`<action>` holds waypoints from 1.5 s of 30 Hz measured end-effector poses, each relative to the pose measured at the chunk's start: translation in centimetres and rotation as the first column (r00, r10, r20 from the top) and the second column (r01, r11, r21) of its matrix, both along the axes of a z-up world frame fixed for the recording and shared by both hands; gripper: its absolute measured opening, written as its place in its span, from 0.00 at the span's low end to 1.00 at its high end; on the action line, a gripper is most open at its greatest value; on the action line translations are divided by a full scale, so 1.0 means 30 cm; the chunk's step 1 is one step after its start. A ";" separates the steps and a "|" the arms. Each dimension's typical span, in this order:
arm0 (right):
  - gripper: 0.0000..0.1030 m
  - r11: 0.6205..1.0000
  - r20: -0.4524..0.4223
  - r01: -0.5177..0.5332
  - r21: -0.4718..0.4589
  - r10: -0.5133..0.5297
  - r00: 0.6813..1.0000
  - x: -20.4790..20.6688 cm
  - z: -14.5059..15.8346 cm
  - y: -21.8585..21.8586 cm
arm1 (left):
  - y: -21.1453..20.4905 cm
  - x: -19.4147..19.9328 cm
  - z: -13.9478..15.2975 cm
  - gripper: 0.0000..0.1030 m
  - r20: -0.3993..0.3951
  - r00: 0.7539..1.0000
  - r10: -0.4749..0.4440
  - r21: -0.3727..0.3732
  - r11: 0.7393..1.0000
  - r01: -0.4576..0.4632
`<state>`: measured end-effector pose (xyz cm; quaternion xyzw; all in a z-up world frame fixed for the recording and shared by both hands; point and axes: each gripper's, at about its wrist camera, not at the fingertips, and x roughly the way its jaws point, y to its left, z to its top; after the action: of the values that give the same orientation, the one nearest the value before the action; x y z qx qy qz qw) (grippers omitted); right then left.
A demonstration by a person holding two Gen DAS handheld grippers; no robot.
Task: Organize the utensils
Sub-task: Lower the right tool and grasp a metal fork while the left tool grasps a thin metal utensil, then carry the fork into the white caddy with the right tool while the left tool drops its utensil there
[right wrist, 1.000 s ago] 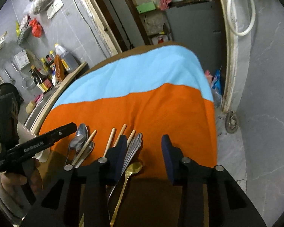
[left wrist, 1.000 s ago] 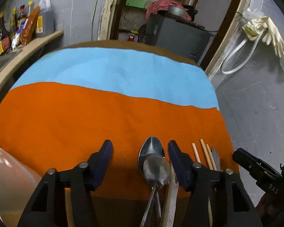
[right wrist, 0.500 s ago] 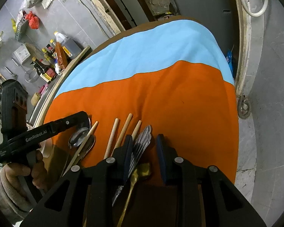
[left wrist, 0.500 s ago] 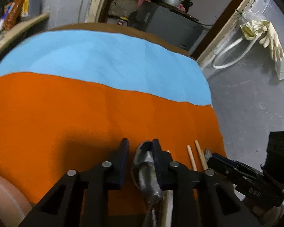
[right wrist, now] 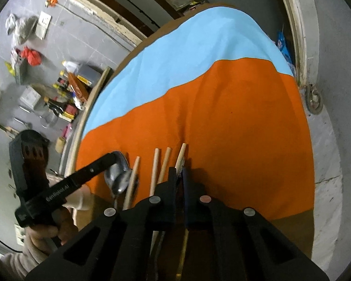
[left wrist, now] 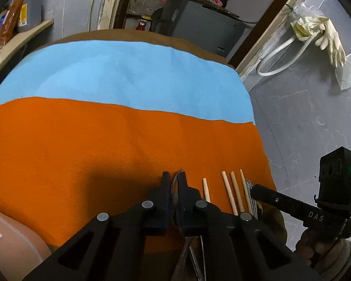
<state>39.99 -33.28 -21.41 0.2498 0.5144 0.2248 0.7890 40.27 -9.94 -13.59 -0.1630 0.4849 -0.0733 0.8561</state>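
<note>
Utensils lie in a row at the near edge of the orange cloth. My left gripper is shut on the steel spoons, whose bowl edge shows between the fingers. Wooden chopsticks lie just right of it; they also show in the right wrist view. My right gripper is shut on the bundle of steel forks, with a gold spoon handle under it. The forks are mostly hidden by the fingers.
A blue cloth covers the far half of the round table. A pale container sits at the near left. A shelf with bottles stands left; a grey cabinet stands behind the table.
Both grippers have gone from open to shut: the left closed on the spoons, the right closed on the forks. Both moved forward and lower over the utensils.
</note>
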 end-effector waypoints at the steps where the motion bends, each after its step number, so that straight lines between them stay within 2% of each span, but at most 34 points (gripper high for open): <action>1: 0.04 1.000 0.002 0.003 0.007 -0.003 1.000 -0.004 0.002 -0.004 | 0.002 -0.005 0.005 0.05 0.004 1.000 0.002 0.003 1.000 -0.002; 9: 0.03 0.999 0.015 0.030 0.020 -0.030 0.999 -0.026 0.019 -0.014 | 0.025 -0.036 0.024 0.04 0.009 0.999 0.050 0.024 0.998 -0.050; 14: 0.04 0.999 -0.051 0.025 0.036 -0.023 0.998 -0.016 -0.036 -0.019 | 0.032 -0.039 0.002 0.04 -0.012 0.998 0.065 0.018 0.998 -0.065; 20: 0.04 0.999 -0.072 0.017 0.041 -0.014 0.997 -0.017 -0.054 -0.006 | 0.026 -0.036 0.002 0.04 -0.015 0.998 0.068 0.013 0.998 -0.067; 24: 0.04 1.000 -0.058 -0.008 0.006 0.009 0.998 -0.021 -0.043 0.012 | 0.024 -0.052 0.011 0.04 0.001 0.997 0.079 0.022 0.997 -0.079; 28: 0.03 1.000 -0.027 0.019 0.008 -0.019 0.999 -0.037 -0.005 0.004 | 0.020 -0.083 0.045 0.04 0.037 0.996 0.087 0.036 0.995 -0.088; 33: 0.02 0.997 0.073 0.063 -0.037 -0.061 0.996 -0.090 0.104 0.003 | 0.010 -0.138 0.117 0.04 0.114 0.990 0.087 0.071 0.993 -0.096; 36: 0.02 0.991 0.173 0.080 -0.105 -0.061 0.983 -0.133 0.193 0.021 | -0.011 -0.189 0.174 0.04 0.184 0.980 0.081 0.108 0.989 -0.102; 41: 0.02 0.970 0.338 0.146 -0.195 -0.073 0.938 -0.228 0.324 0.053 | -0.032 -0.283 0.246 0.04 0.281 0.958 0.051 0.155 0.983 -0.098; 45: 0.02 0.959 0.422 0.213 -0.187 -0.118 0.899 -0.303 0.420 0.058 | -0.025 -0.350 0.297 0.04 0.335 0.941 0.045 0.170 0.979 -0.108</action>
<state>30.89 -31.55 -8.82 0.1482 0.3384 0.1427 0.9182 29.76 -10.70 -4.69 -0.0864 0.3329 -0.0205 0.9388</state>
